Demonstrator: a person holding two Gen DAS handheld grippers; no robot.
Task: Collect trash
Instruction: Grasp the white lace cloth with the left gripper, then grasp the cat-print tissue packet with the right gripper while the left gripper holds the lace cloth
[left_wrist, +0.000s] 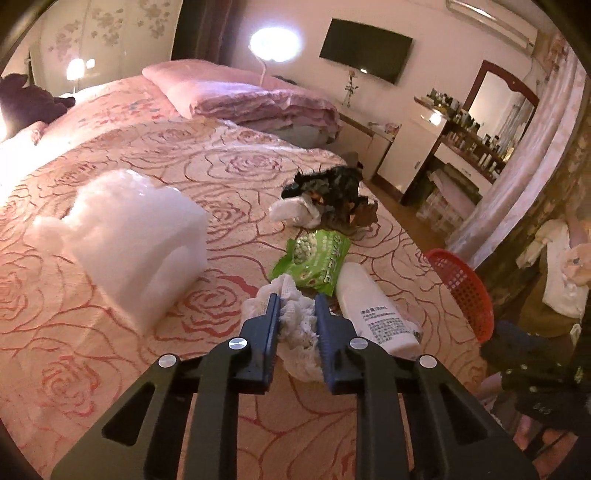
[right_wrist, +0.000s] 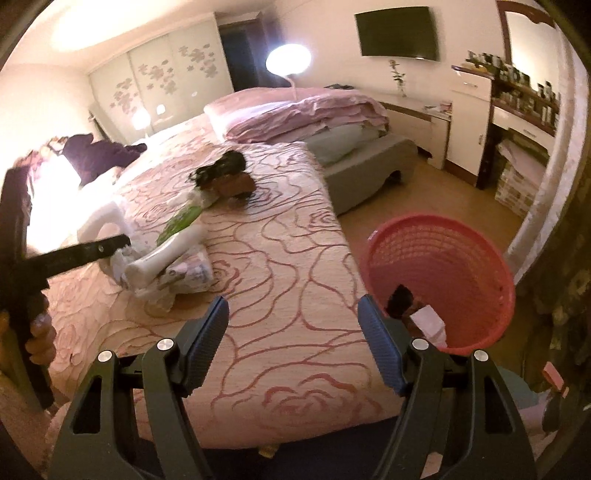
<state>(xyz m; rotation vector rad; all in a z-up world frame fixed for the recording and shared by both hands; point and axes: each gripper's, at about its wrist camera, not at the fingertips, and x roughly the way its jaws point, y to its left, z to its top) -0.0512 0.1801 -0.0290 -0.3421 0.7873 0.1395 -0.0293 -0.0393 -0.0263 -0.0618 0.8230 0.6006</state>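
While your left gripper (left_wrist: 297, 306) pinches the crumpled white tissue (left_wrist: 295, 325) on the rose-patterned bed (left_wrist: 110, 369), a white foam block (left_wrist: 129, 236) sits off to its left and a green snack wrapper (left_wrist: 314, 258) lies just beyond the tissue, with a white bottle (left_wrist: 373, 306) touching the wrapper's right edge. Further right, your right gripper (right_wrist: 293, 321) hangs over the bed's near edge with its jaws wide apart and nothing between them, and the red basket (right_wrist: 480, 258) stands on the floor just beside the bed, a few scraps already inside.
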